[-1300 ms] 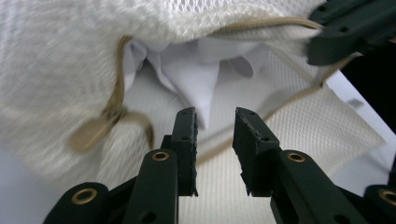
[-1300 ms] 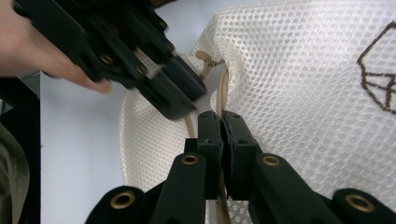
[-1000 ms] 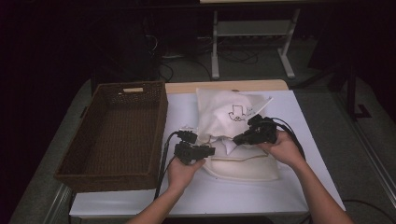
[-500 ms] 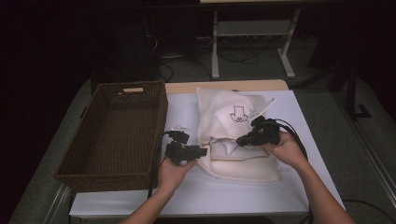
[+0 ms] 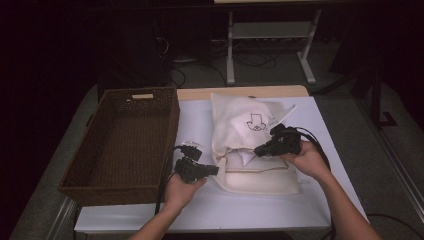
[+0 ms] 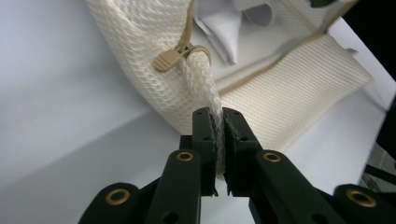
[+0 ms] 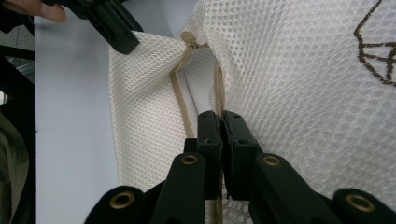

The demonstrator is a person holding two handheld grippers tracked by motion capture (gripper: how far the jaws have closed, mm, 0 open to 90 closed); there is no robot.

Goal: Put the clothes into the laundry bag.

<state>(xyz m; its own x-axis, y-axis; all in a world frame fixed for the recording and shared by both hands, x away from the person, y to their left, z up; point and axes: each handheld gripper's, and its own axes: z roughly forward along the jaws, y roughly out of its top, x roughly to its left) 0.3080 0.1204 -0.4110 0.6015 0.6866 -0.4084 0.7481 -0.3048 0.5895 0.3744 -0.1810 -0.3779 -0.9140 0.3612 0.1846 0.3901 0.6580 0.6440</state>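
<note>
Two grippers engaged on one cream mesh bag [image 5: 250, 150], which lies on the white table [image 5: 310, 210] just right of the wicker basket [image 5: 125, 145]. High view: my left gripper [image 5: 212, 170] sits at the bag's near-left corner; my right gripper [image 5: 260, 149] sits at the zip opening mid-bag. A black line drawing [image 5: 256, 122] marks the bag's upper face.

Left gripper view: my jaws are clenched on the white braided cord [image 6: 205, 88] that runs up to the tan zip slider [image 6: 170, 57]. The bag's mouth gapes beyond it, with white folded cloth [image 6: 224, 23] inside.

Right gripper view: my jaws are clamped on the tan zip tape [image 7: 218, 88] at the edge of the opening, mesh to both sides. The left gripper [image 7: 112, 23] shows at the top left, at the bag's corner.
</note>
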